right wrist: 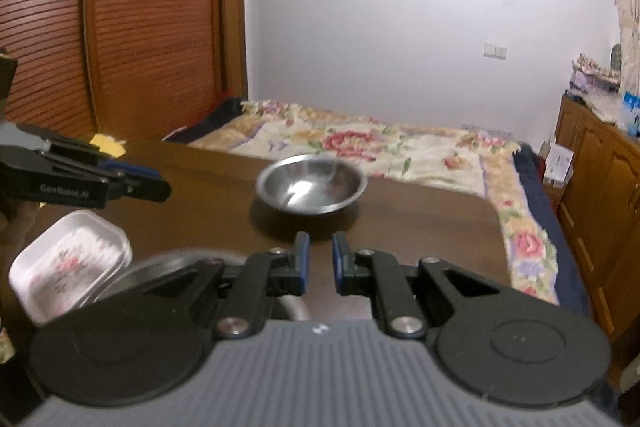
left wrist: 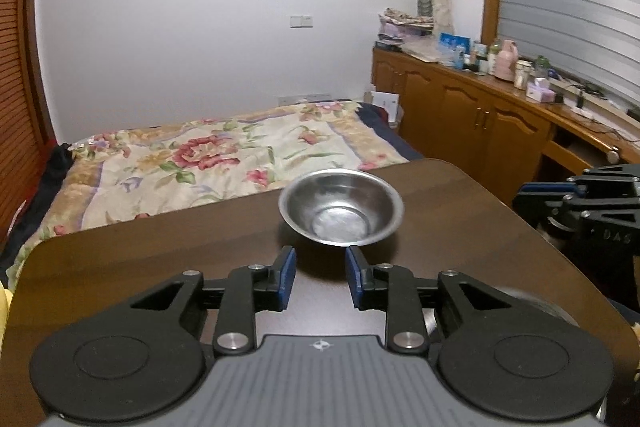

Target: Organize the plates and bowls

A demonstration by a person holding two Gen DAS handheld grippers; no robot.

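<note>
Your left gripper [left wrist: 321,269] sits closest, its jaws narrowly apart and empty; your right gripper [right wrist: 321,254] is closed on nothing. On the dark wooden table [left wrist: 160,267], 1 steel bowl [left wrist: 341,211] stands just ahead, untouched, with a floral rectangular dish [right wrist: 68,263] beside.

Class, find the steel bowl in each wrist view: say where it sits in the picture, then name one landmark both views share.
Left wrist view: the steel bowl sits just right of centre on the brown table.
Right wrist view: the steel bowl sits near centre.
Shared landmark: the floral bedspread behind the table.
</note>
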